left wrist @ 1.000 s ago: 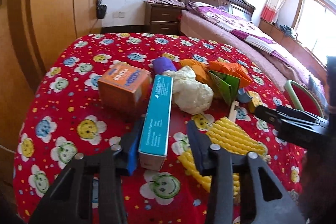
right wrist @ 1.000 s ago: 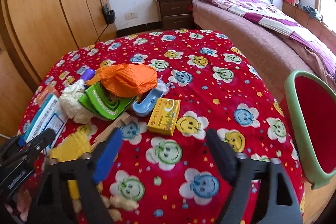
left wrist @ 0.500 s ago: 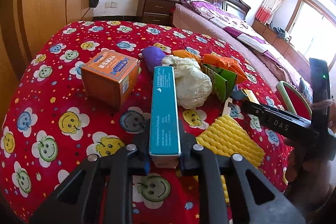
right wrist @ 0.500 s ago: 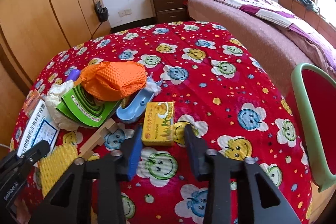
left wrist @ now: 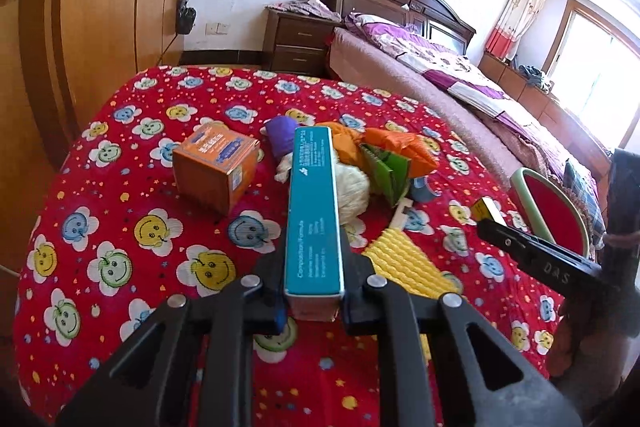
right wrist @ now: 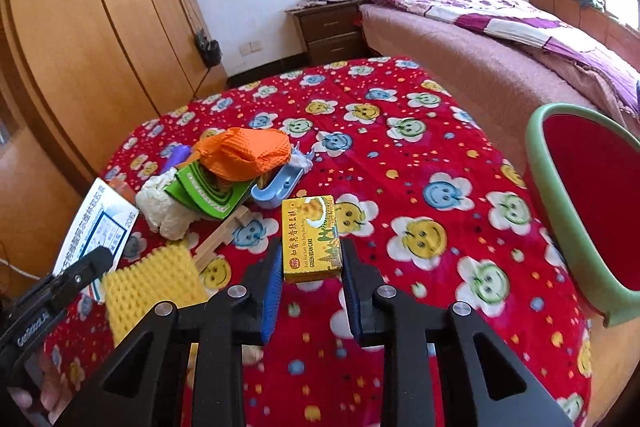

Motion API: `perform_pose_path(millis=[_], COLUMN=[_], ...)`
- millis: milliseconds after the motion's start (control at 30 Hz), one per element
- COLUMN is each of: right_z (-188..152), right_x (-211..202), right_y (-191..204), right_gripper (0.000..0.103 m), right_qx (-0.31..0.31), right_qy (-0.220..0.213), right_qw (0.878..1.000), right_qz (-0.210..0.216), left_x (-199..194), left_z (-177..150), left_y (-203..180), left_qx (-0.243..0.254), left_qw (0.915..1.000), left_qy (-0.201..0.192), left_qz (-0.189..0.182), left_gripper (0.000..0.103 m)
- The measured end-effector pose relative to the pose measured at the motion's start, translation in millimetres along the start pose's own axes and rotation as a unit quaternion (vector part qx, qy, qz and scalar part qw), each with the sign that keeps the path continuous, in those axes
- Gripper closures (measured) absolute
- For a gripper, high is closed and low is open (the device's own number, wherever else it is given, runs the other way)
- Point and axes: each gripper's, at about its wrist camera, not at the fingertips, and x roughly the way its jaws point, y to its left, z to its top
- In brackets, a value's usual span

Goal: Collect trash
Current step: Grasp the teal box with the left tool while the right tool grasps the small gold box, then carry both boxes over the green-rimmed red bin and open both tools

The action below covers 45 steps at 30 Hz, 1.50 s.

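Left wrist view: your left gripper (left wrist: pixel 314 301) is clamped tight on the near end of the long teal box (left wrist: pixel 313 211), which juts out over the red smiley tablecloth (left wrist: pixel 120 227). Your right gripper (right wrist: pixel 310 279) pinches the yellow green-bean-cake box (right wrist: pixel 310 239) by its near end. The red bin (right wrist: pixel 588 211) stands beside the tablecloth's right edge, right of the cake box.
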Motion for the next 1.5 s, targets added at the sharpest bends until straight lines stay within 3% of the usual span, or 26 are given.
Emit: perform_pose_path(millis=[500,1000,1500], right_z=[-16.5,-29.9,-30.9], right_x=[-71.5,-108.5,-124.4], right_y=[-53.8,-116.1,-160.5], right_gripper=[0.075,0.075,0.075], right_qx=[0.043,0.099,0.139], right_qy=[-0.059,-0.089,-0.113], right_qw=[0.997,0.991,0.983], right_qz=[-0.002,-0.026,-0.048], left_x=[-30.8,-15.0,8.1], left_z=[4.3,3.5,1.2], left_y=[-57.9,-125.5,-177.0], left_qx=[0.047,0.075,0.114], left_qw=[0.9982,0.9918,0.9856], left_qy=[-0.021,0.024,0.043], left_qz=[-0.032,-0.100,-0.118], left_gripper=[0.085,0.085,0.085])
